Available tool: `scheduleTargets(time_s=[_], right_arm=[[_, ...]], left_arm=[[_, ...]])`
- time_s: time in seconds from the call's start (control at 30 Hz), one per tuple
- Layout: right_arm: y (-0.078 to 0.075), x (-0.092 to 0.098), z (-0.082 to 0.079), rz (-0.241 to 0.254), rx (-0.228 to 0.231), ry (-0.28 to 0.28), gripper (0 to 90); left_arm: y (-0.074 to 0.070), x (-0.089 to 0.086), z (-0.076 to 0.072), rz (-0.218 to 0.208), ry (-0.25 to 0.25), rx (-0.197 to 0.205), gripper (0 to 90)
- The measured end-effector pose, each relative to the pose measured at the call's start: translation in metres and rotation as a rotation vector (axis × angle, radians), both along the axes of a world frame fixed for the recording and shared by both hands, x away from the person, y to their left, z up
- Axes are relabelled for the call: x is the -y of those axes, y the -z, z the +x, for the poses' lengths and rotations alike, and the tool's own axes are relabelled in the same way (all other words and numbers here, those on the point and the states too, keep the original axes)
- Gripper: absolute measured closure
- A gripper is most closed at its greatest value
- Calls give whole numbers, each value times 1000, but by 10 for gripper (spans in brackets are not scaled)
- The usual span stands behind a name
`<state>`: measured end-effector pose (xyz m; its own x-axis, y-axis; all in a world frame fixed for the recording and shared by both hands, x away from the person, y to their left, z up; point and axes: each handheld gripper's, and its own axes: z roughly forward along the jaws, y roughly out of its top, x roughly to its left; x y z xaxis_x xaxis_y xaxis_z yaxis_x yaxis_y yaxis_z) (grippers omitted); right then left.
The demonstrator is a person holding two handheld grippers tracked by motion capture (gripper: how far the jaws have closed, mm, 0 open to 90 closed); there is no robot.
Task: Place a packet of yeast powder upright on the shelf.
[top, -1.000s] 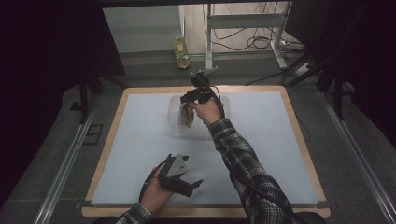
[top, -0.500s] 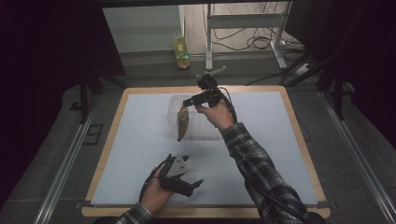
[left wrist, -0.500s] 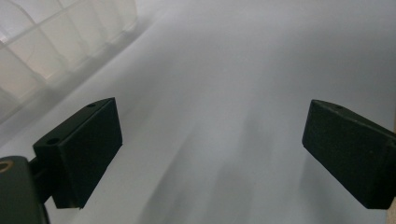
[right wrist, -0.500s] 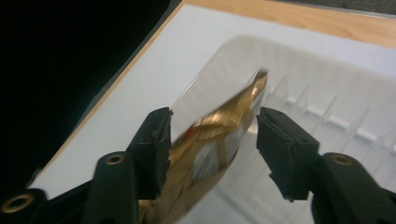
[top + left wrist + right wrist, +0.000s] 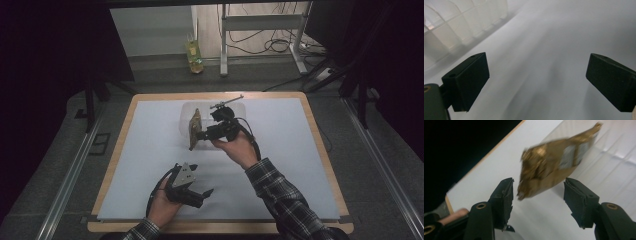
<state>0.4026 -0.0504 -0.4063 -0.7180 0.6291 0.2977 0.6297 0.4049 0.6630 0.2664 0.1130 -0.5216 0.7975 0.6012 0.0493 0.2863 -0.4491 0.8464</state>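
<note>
A second ago the right tool [image 5: 201, 135] was clamped on the gold packet [image 5: 194, 129] over the clear plastic container [image 5: 185, 116] at the far middle of the table [image 5: 150, 150]; since then its jaws have been opening, and the hand has carried it away from the container toward the near side. In the right gripper view the packet [image 5: 556, 162] sits ahead of and between the two spread jaws with a gap on each side, its outline blurred, so it looks released and falling or tipping rather than held. Judged from that, the packet has been pulled out of the container and is being dropped onto the table just in front of it, standing on edge at this instant. The packet is a flat, crinkled foil pouch, shiny gold-brown with a pale printed label patch, ragged at its corners. The container is translucent, rounded, with ribbed walls that show in the left gripper view [image 5: 461, 27]. The table top is a smooth, matt pale sheet framed in light wood. The left tool [image 5: 192, 192] rests near the front edge, its jaws wide apart with nothing between them.
</note>
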Motion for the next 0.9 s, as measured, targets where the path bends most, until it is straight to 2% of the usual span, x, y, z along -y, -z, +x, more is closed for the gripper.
scheduleTargets(time_s=[0.03,0.07,0.1,0.2,0.23,0.3,0.33,0.37,0.4,0.43,0.53,0.63,0.9], right_arm=[[9,-6,-6,-6,15,-4,416],[9,-6,-6,-6,15,-4,416],[19,-13,-9,-1,17,-5,426],[27,-20,-10,6,17,0,462],[34,-26,-11,-13,27,17,548],[37,-29,-10,-33,51,29,621],[37,-29,-10,-33,51,29,621],[37,-30,-8,-41,55,41,710],[36,-30,-7,-40,58,42,751],[36,-30,-7,-40,58,42,751],[30,-26,-5,-31,71,59,832],[22,-24,2,-28,75,74,847],[0,-23,30,52,63,113,847]], left_arm=[[0,-1,-1,2,0,1,47],[0,-2,-1,4,0,2,47],[0,-2,-1,2,-2,-1,48],[0,-2,-1,3,0,-4,48],[1,-1,-1,1,0,-6,48],[0,0,-1,5,4,-4,48],[0,0,-1,5,4,-4,48],[0,0,-1,5,4,-4,48],[0,0,-1,5,5,-4,48],[1,-1,-1,5,5,-4,48],[0,-1,-1,10,6,-2,48],[1,-1,-1,10,6,-2,49],[0,-1,-1,12,9,1,49]])
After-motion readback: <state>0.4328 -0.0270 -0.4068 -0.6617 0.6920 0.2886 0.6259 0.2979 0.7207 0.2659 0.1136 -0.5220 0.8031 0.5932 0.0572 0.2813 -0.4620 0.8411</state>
